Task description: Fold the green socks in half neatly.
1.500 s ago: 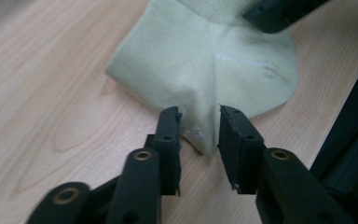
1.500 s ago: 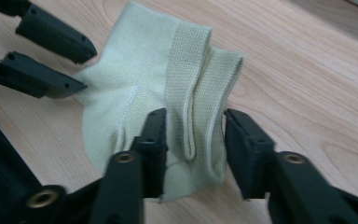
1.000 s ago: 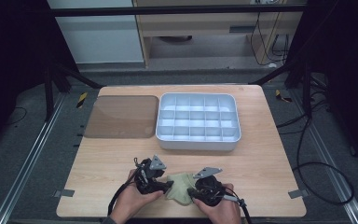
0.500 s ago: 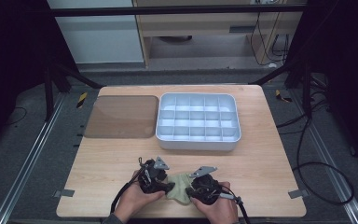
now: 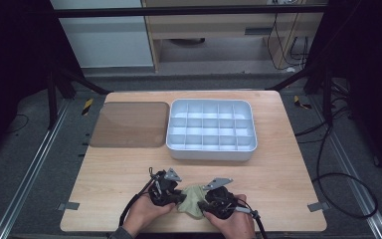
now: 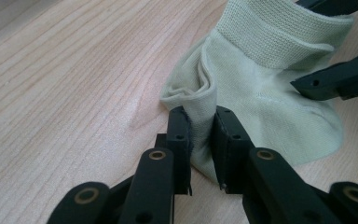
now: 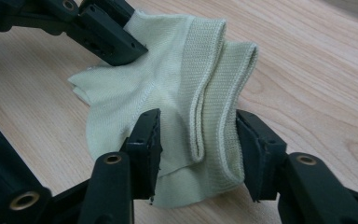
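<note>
I am working a pale green sock point(image 5: 191, 199) that is lying on the near edge of the wooden table point(image 5: 278, 174), between my two hands. My left gripper point(image 6: 200, 135), its jaws having just been closing, is now pinching a fold of the sock's foot. My right gripper point(image 7: 196, 135) is straddling the ribbed cuff point(image 7: 214, 93), jaws touching it on both sides but not squeezing it flat. I judge that I am folding or bundling the sock; next the right jaws need to be closing firmly on the cuff.

The left gripper point(image 6: 200, 135) has just been closing its jaws and now pinches a fold of the pale green sock point(image 6: 261, 88).
</note>
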`<state>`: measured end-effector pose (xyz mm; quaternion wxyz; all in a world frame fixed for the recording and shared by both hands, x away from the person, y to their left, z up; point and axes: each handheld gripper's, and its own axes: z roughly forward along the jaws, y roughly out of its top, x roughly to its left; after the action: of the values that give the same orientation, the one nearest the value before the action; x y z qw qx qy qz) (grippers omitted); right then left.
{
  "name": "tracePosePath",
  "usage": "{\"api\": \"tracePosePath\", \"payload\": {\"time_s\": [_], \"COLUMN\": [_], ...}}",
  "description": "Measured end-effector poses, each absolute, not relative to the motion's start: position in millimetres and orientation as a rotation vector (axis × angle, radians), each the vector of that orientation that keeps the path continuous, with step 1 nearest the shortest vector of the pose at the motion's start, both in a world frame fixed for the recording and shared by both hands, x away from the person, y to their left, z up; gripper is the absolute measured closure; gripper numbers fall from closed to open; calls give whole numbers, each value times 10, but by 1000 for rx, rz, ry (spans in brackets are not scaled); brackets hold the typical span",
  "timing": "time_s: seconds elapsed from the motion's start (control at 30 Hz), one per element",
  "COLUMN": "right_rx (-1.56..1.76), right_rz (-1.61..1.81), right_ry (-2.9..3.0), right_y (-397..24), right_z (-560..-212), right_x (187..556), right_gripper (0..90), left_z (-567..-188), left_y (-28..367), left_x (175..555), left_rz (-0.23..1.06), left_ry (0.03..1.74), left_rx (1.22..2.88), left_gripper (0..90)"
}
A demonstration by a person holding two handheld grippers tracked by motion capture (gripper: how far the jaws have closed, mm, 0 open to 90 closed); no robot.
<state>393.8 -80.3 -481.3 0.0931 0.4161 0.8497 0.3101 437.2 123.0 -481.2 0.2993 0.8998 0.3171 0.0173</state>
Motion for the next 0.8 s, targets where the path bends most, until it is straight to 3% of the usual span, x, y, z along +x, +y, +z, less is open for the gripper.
{"api": "tracePosePath", "payload": {"time_s": [0.47,0.8], "right_rx": [1252,1222], "right_rz": [992,920], "right_ry": [2486,2520], "right_y": [-761,-669], "right_z": [-4725,-4831], "right_x": [3959,3968], "right_gripper": [408,393], "left_z": [-4793,-4720], "left_y": [1217,1266], "left_x": [4367,4335], "left_rz": [73,50], "left_ry": [826,832], "left_rx": [2409,2397], "left_gripper": [807,821]}}
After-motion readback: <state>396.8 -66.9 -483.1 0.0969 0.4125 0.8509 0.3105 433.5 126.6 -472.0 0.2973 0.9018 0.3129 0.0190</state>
